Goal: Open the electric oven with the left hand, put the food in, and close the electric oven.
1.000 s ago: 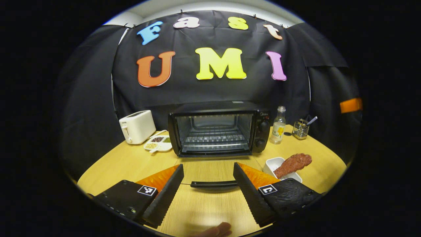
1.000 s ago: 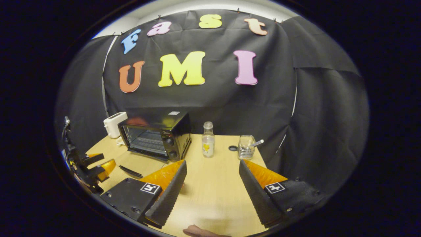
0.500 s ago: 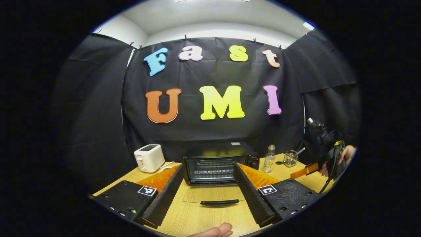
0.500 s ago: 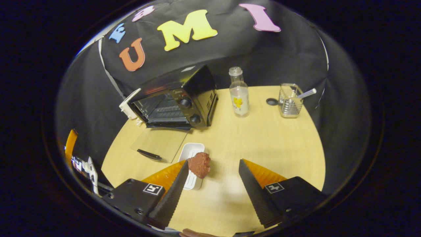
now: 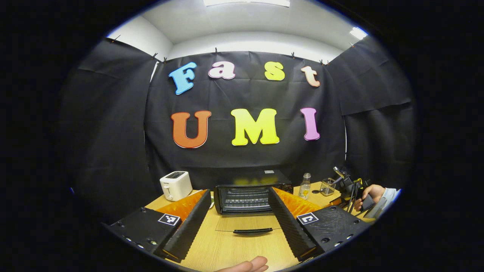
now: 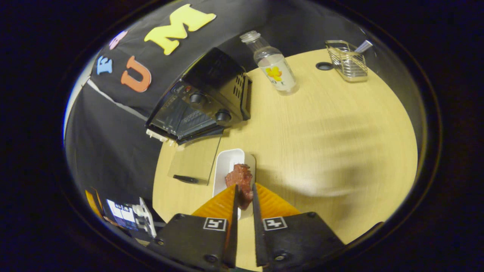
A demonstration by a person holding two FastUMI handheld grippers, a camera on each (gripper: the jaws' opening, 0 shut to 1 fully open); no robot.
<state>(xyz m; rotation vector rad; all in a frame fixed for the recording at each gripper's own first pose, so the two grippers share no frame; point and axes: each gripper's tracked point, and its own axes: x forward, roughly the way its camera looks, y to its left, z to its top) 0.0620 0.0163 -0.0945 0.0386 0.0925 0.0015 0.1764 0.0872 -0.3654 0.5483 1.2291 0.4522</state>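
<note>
While the round pale wooden table [image 6: 340, 124] lies bare across its right half, I see the black electric oven [image 6: 211, 94] at its far left edge, glass door [image 6: 194, 156] dropped flat onto the wood. Just beside the door's edge sits the white oblong dish [image 6: 227, 166], carrying the reddish-brown piece of meat [image 6: 239, 176]. My right gripper [image 6: 244, 200] has narrowed onto the meat's near end. My left gripper [image 5: 239, 223] is spread wide, nothing between its fingers, facing the oven mouth.
</note>
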